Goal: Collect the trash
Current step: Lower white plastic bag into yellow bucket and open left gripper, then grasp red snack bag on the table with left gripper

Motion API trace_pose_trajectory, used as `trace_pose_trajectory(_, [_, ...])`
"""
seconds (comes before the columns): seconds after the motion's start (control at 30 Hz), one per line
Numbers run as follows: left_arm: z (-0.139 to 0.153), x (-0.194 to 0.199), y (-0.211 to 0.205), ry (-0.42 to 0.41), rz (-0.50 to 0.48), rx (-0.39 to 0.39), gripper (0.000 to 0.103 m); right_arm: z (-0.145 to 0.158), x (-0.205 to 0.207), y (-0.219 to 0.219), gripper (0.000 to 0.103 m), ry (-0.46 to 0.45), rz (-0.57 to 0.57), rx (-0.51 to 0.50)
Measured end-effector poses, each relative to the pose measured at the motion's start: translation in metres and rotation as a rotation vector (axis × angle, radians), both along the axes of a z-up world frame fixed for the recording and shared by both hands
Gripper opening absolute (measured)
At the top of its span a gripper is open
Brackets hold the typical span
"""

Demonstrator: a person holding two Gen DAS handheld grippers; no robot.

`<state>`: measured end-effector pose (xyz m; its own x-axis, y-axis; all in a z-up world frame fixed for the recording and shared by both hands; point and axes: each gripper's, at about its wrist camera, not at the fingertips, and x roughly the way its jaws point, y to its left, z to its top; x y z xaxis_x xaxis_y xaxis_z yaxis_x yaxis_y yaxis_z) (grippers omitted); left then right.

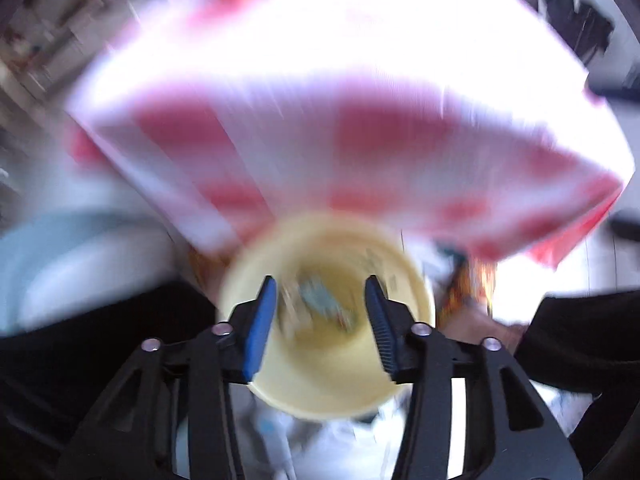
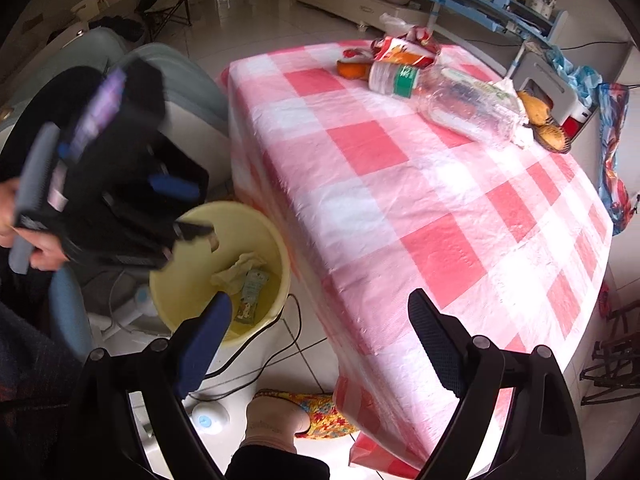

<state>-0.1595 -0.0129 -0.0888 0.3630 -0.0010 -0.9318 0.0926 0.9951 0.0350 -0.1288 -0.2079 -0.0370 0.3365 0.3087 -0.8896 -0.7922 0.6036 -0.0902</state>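
- Two claws were in play, and the risks ran from the bin side across to the far end of the tabletop (image 2: 400, 184). My left claw (image 2: 188, 210) hung over the yellow bin (image 2: 180, 280) with its jaws partly apart and nothing between the pads; its own view was badly smeared, so I judged it a poor guide for aiming anything.
- In the bin lay a crumpled tissue (image 2: 236, 270) and a small wrapper (image 2: 252, 292), so part of the trash seemed collected. The bin stood on the floor just beside the hanging edge of the checked cloth (image 2: 304, 248); a careless swing of the left claw might have knocked its rim or snagged that cloth and dragged things off.
- A cable (image 2: 256, 360) ran across the tiles beside the bin and near my slippered foot (image 2: 304, 412). Stepping on it might have tugged whatever it fed, or tipped the bin.
- My right claw (image 2: 320, 344) stood wide and empty above the near corner of the tabletop, well apart from the remaining trash.
- At the far end lay a clear plastic bottle (image 2: 452, 96) on its side, touching a crumpled red wrapper (image 2: 400, 50). I expected the bottle to roll or squirt out of the pads if pinched off-centre.
- Just beside it sat a basket of fruit (image 2: 548, 128), which a long reach might have bumped, and which I could have mistaken for rubbish.
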Motion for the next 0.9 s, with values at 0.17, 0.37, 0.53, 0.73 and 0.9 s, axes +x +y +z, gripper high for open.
trace_pose_trajectory(0.17, [0.055, 0.024, 0.023, -0.229, 0.055, 0.019, 0.061, 0.011, 0.01, 0.008, 0.086, -0.073, -0.056, 0.03])
trace_pose_trajectory(0.37, [0.081, 0.084, 0.035, -0.307, 0.049, -0.082, 0.072, 0.02, 0.03, 0.013, 0.087, -0.132, -0.117, 0.066])
trace_pose_trajectory(0.53, [0.071, 0.125, -0.004, -0.389, -0.056, 0.001, 0.081, 0.024, 0.052, 0.006, 0.089, -0.142, -0.207, 0.092])
trace_pose_trajectory(0.73, [0.053, 0.173, -0.043, -0.414, -0.124, 0.218, 0.057, 0.024, 0.068, -0.003, 0.089, -0.152, -0.287, 0.113])
trace_pose_trajectory(0.9, [0.06, 0.188, -0.008, -0.294, -0.054, -0.069, 0.004, 0.021, 0.089, -0.002, 0.089, -0.122, -0.321, 0.159])
